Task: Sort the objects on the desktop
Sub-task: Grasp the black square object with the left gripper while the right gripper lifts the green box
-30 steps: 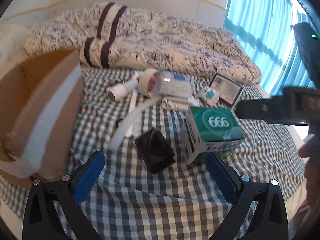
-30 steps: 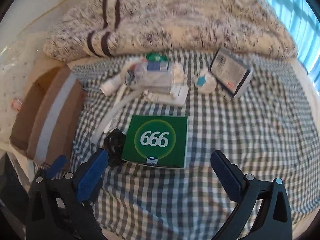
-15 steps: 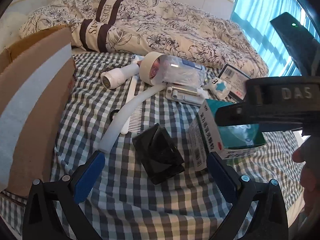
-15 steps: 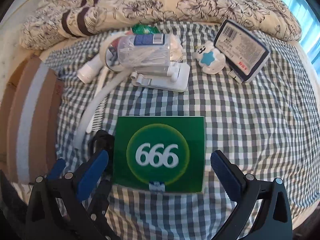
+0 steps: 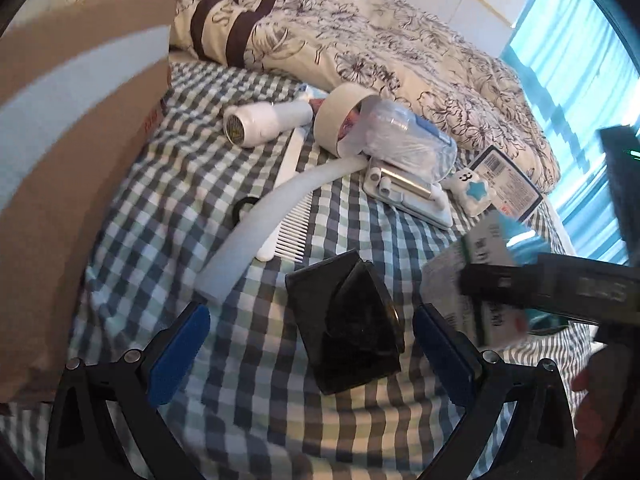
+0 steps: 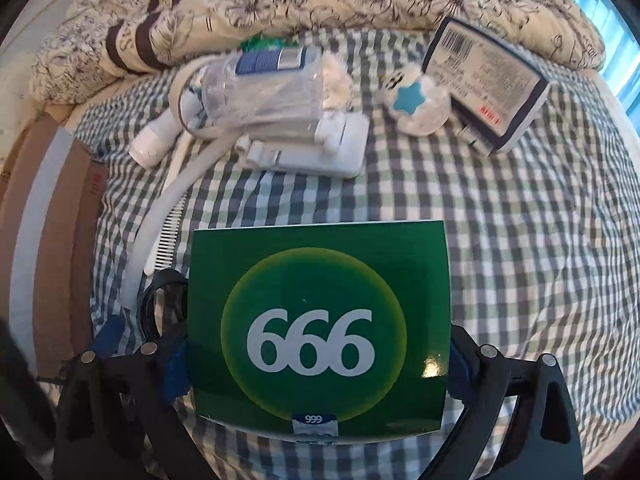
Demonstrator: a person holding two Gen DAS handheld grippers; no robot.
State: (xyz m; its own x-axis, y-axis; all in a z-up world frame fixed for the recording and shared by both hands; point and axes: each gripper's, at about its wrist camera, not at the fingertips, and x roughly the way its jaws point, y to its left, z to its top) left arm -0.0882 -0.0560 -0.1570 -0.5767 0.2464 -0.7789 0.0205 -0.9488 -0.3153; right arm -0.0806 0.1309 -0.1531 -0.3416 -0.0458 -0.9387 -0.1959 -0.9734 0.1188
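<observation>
Filling the lower centre of the right wrist view, the green box (image 6: 318, 328) sits square between the right gripper (image 6: 318, 364) fingers, which clamp its sides. Half a second ago they stood wide. The left gripper (image 5: 310, 344) gapes around the black pouch (image 5: 346, 320).

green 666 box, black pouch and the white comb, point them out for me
green 666 box (image 6: 318, 308), right wrist view, on its printed top face
black pouch (image 5: 348, 328), left wrist view, middle of its body
white comb (image 5: 290, 236), left wrist view, on its teeth
</observation>
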